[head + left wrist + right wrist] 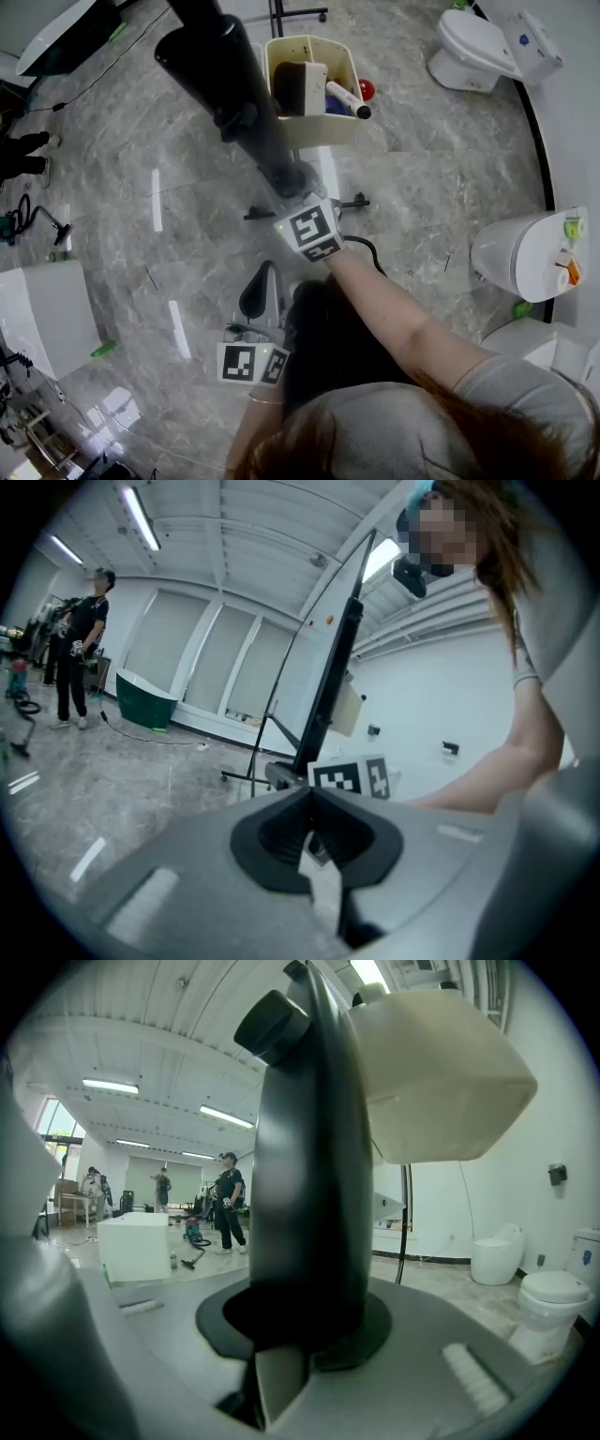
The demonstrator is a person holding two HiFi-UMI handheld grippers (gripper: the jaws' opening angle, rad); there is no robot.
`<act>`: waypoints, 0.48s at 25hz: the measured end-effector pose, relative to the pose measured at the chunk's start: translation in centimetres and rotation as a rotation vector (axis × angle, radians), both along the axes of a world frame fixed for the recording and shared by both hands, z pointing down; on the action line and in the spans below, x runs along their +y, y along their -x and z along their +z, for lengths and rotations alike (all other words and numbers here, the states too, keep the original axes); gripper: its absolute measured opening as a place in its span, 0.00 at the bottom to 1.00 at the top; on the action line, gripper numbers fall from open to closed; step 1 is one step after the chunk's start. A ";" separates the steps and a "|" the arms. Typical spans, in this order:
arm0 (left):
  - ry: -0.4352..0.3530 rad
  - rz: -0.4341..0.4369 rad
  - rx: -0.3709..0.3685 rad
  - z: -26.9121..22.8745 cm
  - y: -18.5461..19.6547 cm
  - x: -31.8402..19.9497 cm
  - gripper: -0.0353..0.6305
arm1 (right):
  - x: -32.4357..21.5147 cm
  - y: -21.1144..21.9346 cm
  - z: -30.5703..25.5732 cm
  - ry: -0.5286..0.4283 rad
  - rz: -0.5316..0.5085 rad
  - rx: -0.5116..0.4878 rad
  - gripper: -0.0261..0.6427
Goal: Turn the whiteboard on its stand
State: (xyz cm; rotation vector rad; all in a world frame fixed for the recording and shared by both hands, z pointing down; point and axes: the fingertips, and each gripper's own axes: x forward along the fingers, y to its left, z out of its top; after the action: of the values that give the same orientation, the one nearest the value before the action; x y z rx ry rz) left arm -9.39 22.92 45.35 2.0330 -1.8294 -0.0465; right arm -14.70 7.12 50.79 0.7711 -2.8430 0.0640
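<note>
The polished grey stone-pattern floor [131, 141] lies open to the left of the whiteboard with a thick, black, rounded frame [220, 70], which stands upright on its stand and shows edge-on in the head view. A glossy white box [42, 314] and a loose black cable [37, 220] sit well away at the left edge. To the right the room is tighter: smooth white ceramic toilets [487, 47] line the wall. The stand's thin black metal legs [354, 202] spread over the floor just beside the right claw.

A cream plastic tray [347, 61], open-topped with rounded corners, hangs on the board's frame. In it lie a black-and-white block eraser [300, 87], a white marker with a black cap [349, 100], a small red ball [366, 90] and something blue that is partly hidden.

The right claw [305, 1321] is clamped on the frame's glossy black edge below the tray, its dark pads wrapping the rounded profile; a bare forearm [403, 328] reaches out behind it. The left claw [309, 794] sits lower and nearer the person, its ribbed black pads pressed together at the tips with nothing between them, pointing toward the board.
</note>
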 end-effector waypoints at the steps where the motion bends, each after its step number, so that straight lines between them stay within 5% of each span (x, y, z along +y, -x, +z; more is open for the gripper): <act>1: -0.008 0.006 -0.004 -0.4 0.0 0.1 0.05 | 0.5 0.0 0.0 -0.001 -0.004 0.000 0.16; 12: -0.010 0.119 0.022 0.7 0.1 6.2 0.05 | 6.4 -1.7 0.0 -0.016 0.018 -0.010 0.16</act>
State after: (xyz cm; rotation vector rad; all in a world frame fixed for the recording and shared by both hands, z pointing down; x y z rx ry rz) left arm -9.47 29.07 46.00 2.1353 -1.6952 -0.0444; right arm -13.03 13.56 50.74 0.8023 -2.8495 0.0472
